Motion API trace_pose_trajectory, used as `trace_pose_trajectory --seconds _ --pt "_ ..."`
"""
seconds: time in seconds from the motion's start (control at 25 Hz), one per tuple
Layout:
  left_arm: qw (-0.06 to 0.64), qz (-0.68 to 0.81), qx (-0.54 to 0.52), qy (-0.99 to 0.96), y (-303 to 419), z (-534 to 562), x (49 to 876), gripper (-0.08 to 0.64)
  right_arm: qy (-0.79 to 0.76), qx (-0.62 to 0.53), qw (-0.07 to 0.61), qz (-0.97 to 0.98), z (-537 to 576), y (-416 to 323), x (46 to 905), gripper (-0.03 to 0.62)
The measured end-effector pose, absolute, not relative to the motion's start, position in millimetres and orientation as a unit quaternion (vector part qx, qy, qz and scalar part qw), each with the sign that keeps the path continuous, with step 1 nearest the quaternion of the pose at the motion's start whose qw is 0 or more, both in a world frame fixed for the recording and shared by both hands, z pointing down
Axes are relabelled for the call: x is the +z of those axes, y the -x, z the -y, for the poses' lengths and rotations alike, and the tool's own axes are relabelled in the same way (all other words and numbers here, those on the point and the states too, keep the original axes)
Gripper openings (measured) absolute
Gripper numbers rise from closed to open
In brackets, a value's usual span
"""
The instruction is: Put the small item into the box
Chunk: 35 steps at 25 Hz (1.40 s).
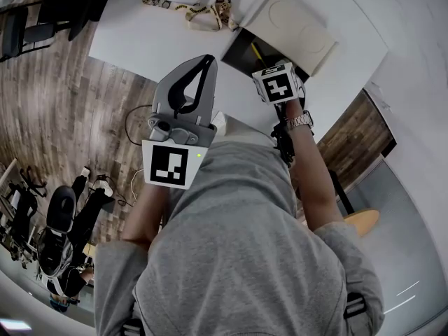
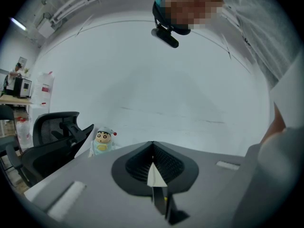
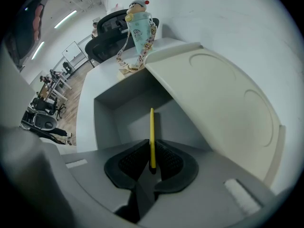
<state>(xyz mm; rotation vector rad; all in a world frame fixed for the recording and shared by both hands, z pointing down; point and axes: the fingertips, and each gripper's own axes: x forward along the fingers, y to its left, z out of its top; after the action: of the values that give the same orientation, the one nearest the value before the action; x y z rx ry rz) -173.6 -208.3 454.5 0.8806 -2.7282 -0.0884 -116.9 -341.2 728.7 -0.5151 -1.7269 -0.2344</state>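
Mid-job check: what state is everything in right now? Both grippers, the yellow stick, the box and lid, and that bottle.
Right gripper: shut on the thin yellow stick.
Thin yellow stick: held, its free end over the box opening, not released.
White rectangular box: open.
Hinged white lid: raised, tilted back.
Left gripper: shut, pointing at a white wall.
Pale blue bottle: upright, cartoon-figure cap on.

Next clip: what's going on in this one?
A person works with two tools. The right hand-held gripper is shut on a thin yellow stick, pointing it into the open box, whose lid leans back. The stick is not released yet. The left hand-held gripper is shut on nothing, away from the box.
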Motion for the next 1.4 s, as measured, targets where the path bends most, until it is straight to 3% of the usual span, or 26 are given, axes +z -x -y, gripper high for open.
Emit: trace_pose_trajectory --seconds 0.64,0.8,1.0,1.4 --pt "0.13 0.939 -0.025 -0.317 163 206 448 0.003 0.213 -0.095 0.607 0.76 346 115 720 0.097" --pt "0.123 0.938 -0.023 -0.323 162 207 443 0.003 0.194 -0.092 0.597 0.773 351 118 711 0.081" --pt "0.118 0.934 -0.018 -0.338 158 211 437 0.003 0.172 -0.087 0.576 0.795 354 125 694 0.017" --pt "0.107 0.918 -0.001 -0.383 149 221 428 0.003 0.139 -0.013 0.546 0.826 354 114 663 0.015"
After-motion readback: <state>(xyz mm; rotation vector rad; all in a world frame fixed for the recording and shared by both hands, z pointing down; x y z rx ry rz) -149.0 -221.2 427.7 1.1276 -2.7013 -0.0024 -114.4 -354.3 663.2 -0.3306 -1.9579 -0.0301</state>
